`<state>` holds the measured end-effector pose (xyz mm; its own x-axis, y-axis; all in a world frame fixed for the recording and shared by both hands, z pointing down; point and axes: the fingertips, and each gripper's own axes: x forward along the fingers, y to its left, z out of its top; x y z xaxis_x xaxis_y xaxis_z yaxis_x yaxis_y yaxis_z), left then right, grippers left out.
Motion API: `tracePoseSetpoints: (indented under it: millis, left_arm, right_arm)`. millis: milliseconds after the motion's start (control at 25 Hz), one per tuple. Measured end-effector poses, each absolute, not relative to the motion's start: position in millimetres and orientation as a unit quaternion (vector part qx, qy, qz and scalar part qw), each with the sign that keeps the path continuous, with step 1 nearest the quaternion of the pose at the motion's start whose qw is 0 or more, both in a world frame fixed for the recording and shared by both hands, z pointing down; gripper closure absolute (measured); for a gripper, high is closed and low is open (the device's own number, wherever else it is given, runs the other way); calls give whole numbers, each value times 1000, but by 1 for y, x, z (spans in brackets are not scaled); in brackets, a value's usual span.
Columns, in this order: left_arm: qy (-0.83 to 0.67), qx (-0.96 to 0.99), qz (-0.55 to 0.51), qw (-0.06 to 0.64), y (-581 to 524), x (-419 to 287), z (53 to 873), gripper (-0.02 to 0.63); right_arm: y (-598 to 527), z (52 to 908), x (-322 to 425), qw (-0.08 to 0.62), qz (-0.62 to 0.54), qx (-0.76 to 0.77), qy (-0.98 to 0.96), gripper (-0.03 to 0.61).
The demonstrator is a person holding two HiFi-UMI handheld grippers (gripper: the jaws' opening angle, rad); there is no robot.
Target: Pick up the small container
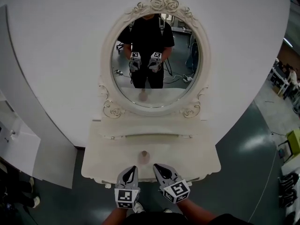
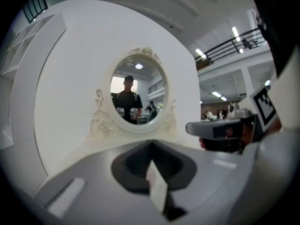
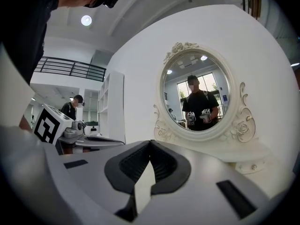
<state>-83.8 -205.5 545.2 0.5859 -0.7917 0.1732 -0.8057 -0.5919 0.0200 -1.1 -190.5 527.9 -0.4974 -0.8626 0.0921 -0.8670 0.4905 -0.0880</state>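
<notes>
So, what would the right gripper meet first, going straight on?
Probably the small container just ahead of the right gripper on the dressing table; height is unclear, so perhaps the mirror frame beyond.

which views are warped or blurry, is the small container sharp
Head view: fisheye bends the wall; the small container on the dressing table is soft but visible. Left gripper view: dark corners, the left tool close and blurred, no container seen. Right gripper view: curved edges, mirror fairly sharp.
</notes>
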Motion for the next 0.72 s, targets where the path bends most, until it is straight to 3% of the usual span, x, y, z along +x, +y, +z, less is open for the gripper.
tracePoseSetpoints:
  millis: [720]
  left_arm:
    - [-425, 901, 71, 47, -254, -61, 555, 607]
  right_arm:
    - [-223, 537, 37, 39, 51, 544, -837, 574]
